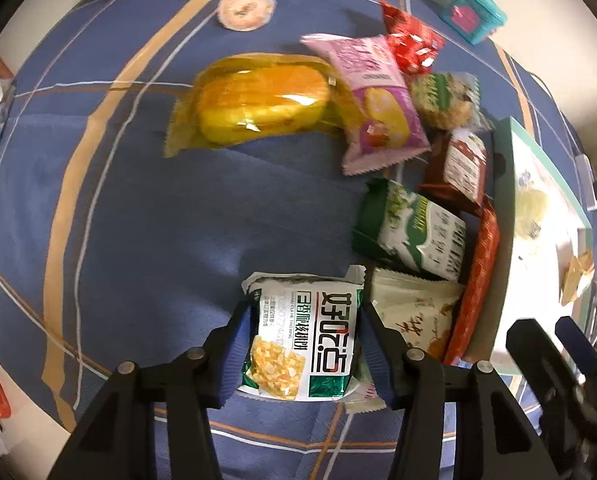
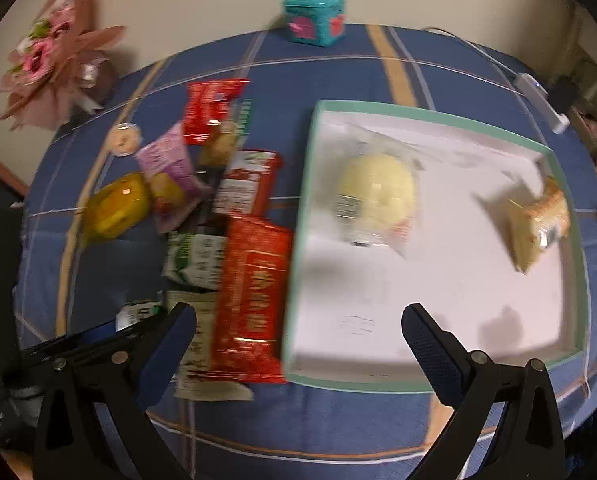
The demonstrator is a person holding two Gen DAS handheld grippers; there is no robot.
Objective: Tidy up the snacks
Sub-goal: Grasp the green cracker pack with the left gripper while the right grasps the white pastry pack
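Blue cloth with orange and white stripes covers the bench point(image 1: 118, 208). In the left wrist view, low in the centre of the frame, the left gripper point(image 1: 304, 350) is closed on a white and green snack packet point(image 1: 304, 340), its blue pads pressed to both sides. More snacks are heaped at centre right: a yellow cake pack point(image 1: 258, 106), a pink packet point(image 1: 378, 104) and a green and white packet point(image 1: 418, 228). In the blurred right wrist view, the right gripper point(image 2: 298, 320) is seen wide open with nothing in it, above the near edge of a teal-rimmed white tray point(image 2: 438, 118). Within the tray lie what seems to be a pale round bun point(image 2: 374, 192) and a tan wrapped snack point(image 2: 538, 220).
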